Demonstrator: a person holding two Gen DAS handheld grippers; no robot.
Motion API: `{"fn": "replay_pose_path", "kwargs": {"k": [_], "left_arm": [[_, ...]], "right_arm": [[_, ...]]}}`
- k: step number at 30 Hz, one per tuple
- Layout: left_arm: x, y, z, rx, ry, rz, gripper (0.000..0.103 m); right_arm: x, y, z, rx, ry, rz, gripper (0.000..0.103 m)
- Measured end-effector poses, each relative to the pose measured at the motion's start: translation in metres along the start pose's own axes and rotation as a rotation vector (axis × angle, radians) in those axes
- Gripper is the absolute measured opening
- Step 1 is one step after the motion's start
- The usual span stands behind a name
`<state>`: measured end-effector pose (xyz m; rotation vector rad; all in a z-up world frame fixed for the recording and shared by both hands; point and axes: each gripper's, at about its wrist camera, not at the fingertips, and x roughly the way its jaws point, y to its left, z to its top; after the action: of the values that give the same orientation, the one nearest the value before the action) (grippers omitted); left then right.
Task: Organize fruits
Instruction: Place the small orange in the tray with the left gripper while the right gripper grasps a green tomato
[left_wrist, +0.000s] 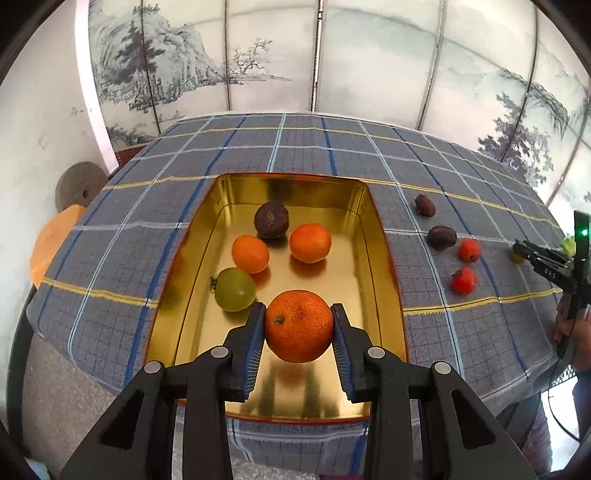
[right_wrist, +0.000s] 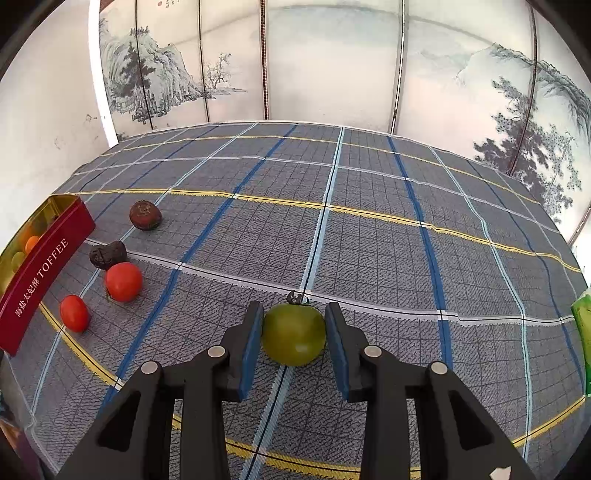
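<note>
Gold tin (left_wrist: 380, 236), left wrist view: my left gripper (left_wrist: 299, 325) is clamped on an orange mandarin (left_wrist: 298, 325), pads touching both sides, held over the tin's near end. Inside lie 2 smaller mandarins (left_wrist: 250, 254) (left_wrist: 309, 243), 1 green tomato (left_wrist: 235, 288) and 1 dark fruit (left_wrist: 271, 218). On the checked cloth (left_wrist: 110, 295) to the right: 2 dark fruits (left_wrist: 424, 205) (left_wrist: 441, 237), 2 red tomatoes (left_wrist: 470, 250) (left_wrist: 463, 281).

Risk: released from any height, the round mandarin could roll on slick metal and knock the green tomato beside it.

Right wrist view: my right gripper (right_wrist: 294, 334) brackets a second green tomato (right_wrist: 294, 334) resting on the cloth, pads at or just off its skin; I cannot tell whether the grip is firm. Risk: squeezing too hard may split it; too lightly, it slips.
</note>
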<state>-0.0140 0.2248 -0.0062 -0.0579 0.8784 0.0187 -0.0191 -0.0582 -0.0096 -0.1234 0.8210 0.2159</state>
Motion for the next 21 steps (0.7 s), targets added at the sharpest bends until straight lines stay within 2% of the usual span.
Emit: {"fn": "replay_pose_path", "kwargs": {"k": [8,21], "left_arm": [[0.006,-0.02,0.006,0.086,-0.035,0.071,0.036],[0.022,-0.018,0.012,0.082,-0.03,0.104,0.037]], "right_arm": [[0.001,0.0,0.001,0.003,0.002,0.005,0.032],[0.004,0.006,0.001,-0.026,0.017,-0.001,0.032]]}}
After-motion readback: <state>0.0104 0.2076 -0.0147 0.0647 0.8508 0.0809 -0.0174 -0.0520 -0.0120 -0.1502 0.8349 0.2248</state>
